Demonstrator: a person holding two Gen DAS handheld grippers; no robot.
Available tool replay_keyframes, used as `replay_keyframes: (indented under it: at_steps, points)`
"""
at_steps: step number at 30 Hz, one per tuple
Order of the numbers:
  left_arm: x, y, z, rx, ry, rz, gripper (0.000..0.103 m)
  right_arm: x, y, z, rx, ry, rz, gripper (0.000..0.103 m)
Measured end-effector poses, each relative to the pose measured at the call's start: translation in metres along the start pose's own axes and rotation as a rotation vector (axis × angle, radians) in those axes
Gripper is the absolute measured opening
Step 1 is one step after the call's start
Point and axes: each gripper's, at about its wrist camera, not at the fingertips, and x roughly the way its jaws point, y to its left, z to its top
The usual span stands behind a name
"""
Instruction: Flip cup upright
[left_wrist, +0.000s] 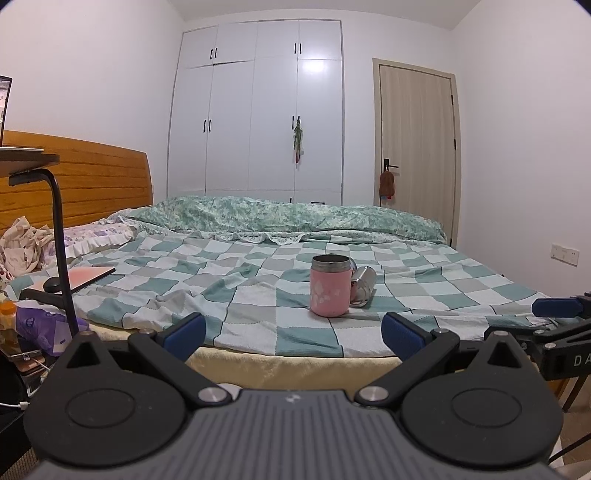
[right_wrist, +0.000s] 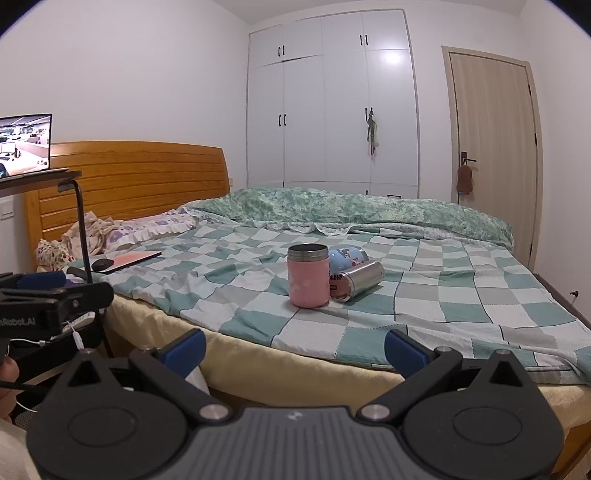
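Note:
A pink cup (left_wrist: 330, 286) (right_wrist: 308, 276) with a steel rim stands upright on the checked bedspread (left_wrist: 258, 284) (right_wrist: 443, 295). Right behind it a steel cup (left_wrist: 364, 286) (right_wrist: 356, 280) lies on its side, its mouth toward me. A light blue cup (right_wrist: 345, 256) lies on its side behind both; in the left wrist view it is almost hidden. My left gripper (left_wrist: 293, 332) is open and empty, off the bed's near edge, short of the cups. My right gripper (right_wrist: 293, 349) is open and empty, also short of the bed's edge.
A pink laptop (left_wrist: 88, 277) (right_wrist: 129, 258) with a black mouse (right_wrist: 102, 264) lies on the bed's left side. A black side-table stand (left_wrist: 61, 240) (right_wrist: 83, 236) rises at left. A rolled quilt (left_wrist: 295, 216) lies across the far side. Wardrobe (left_wrist: 258, 110) and door (left_wrist: 415, 147) stand behind.

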Motion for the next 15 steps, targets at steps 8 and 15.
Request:
replay_keyframes:
  at_steps: [8, 15]
  points:
    - [-0.0015, 0.0000, -0.0001, 0.000, -0.001, 0.001, 0.103, -0.0003, -0.0014, -0.0006, 0.000, -0.001, -0.001, 0.103]
    - [-0.0014, -0.0004, 0.0007, -0.001, 0.001, -0.001, 0.103, 0.0003, -0.0011, -0.0006, 0.001, 0.002, 0.000, 0.103]
